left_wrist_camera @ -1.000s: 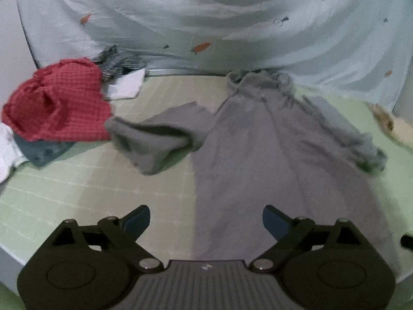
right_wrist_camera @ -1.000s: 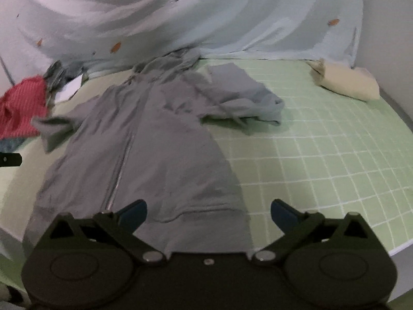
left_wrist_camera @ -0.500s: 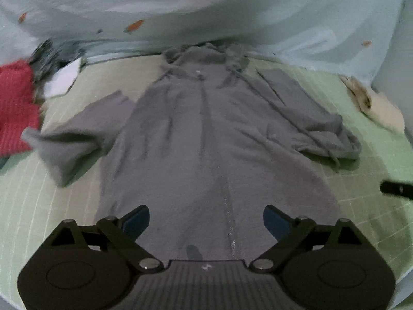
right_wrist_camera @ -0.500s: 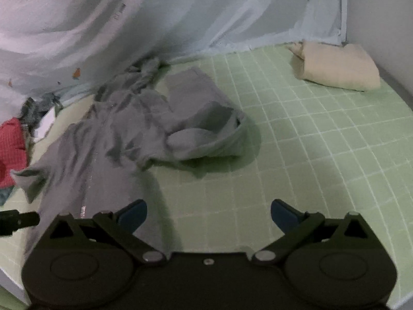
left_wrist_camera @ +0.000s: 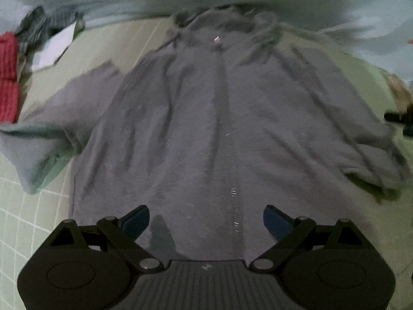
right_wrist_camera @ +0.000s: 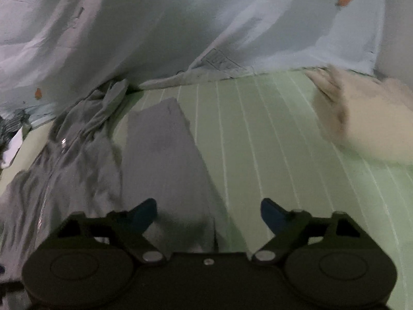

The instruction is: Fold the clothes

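Note:
A grey zip hoodie lies flat, front up, on the green checked sheet, hood at the far end, zipper running down the middle. Its left sleeve is folded and bunched; its right sleeve lies along the body. My left gripper is open and empty, low over the hem. In the right wrist view my right gripper is open and empty, just above the right sleeve, near its cuff end. The hoodie body lies to its left.
A red checked garment and a heap of dark and white clothes lie far left. A folded cream garment lies far right. A pale blue carrot-print sheet hangs behind the bed. The right gripper's tip shows at the left view's right edge.
My left gripper moved right and lower to the middle of the hoodie hem. My right gripper moved right and forward, down over the right sleeve. Both stayed open.

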`<action>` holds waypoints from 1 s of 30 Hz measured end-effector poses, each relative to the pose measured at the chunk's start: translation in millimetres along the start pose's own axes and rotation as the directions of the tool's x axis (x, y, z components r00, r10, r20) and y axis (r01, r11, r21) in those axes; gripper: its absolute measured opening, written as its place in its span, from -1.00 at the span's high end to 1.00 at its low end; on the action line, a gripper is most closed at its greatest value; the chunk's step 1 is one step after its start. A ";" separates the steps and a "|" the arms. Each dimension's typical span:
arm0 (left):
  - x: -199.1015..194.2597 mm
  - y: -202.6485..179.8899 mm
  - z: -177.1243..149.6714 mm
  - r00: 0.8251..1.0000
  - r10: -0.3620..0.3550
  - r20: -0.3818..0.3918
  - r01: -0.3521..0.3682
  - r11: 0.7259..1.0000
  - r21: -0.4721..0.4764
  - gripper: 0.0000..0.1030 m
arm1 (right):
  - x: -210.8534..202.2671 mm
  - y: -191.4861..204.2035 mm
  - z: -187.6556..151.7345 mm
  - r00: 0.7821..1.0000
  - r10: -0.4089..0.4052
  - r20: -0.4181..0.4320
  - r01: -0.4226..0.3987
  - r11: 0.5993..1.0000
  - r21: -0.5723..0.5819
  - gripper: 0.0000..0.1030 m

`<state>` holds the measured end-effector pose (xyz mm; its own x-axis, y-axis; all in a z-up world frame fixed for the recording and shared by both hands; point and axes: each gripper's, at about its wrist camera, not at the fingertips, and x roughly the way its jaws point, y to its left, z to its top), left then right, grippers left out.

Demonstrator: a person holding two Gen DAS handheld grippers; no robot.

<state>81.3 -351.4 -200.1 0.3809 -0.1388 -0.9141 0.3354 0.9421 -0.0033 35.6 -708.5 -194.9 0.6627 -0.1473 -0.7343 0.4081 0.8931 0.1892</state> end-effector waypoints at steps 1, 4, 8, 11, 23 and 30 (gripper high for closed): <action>5.0 1.0 1.2 1.000 0.007 -0.012 -0.007 1.000 0.002 -0.84 | 11.4 1.2 6.3 1.000 0.018 0.009 -0.018 1.000 -0.002 -0.61; 15.9 2.6 2.7 0.999 0.021 -0.037 -0.021 1.000 0.007 -0.84 | 41.5 8.1 18.3 0.998 0.054 -0.019 -0.055 0.998 -0.015 -0.47; 20.0 2.1 4.7 0.999 0.014 -0.043 -0.013 1.000 0.016 -0.91 | 59.7 25.8 18.4 0.999 0.042 -0.034 -0.045 0.992 -0.116 0.04; 23.8 -0.6 6.6 0.999 0.019 -0.047 -0.018 0.999 0.030 -1.00 | 55.3 32.9 11.2 0.999 0.033 -0.018 -0.036 0.978 -0.207 0.91; -21.0 -15.4 0.1 0.997 0.005 0.081 -0.010 0.998 0.068 -1.00 | -65.1 -48.4 -85.6 0.961 -0.278 -0.013 0.277 0.952 0.130 0.92; -63.1 -28.2 -17.8 0.984 -0.005 0.180 -0.001 0.999 0.037 -1.00 | -124.0 -74.0 -142.7 0.962 -0.264 -0.075 0.274 0.928 0.251 0.49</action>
<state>32.4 -363.7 -149.6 0.5281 -0.1967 -0.8261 0.3668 0.9302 0.0130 -166.4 -695.6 -210.9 0.4825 -0.3457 -0.8048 0.7185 0.6817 0.1379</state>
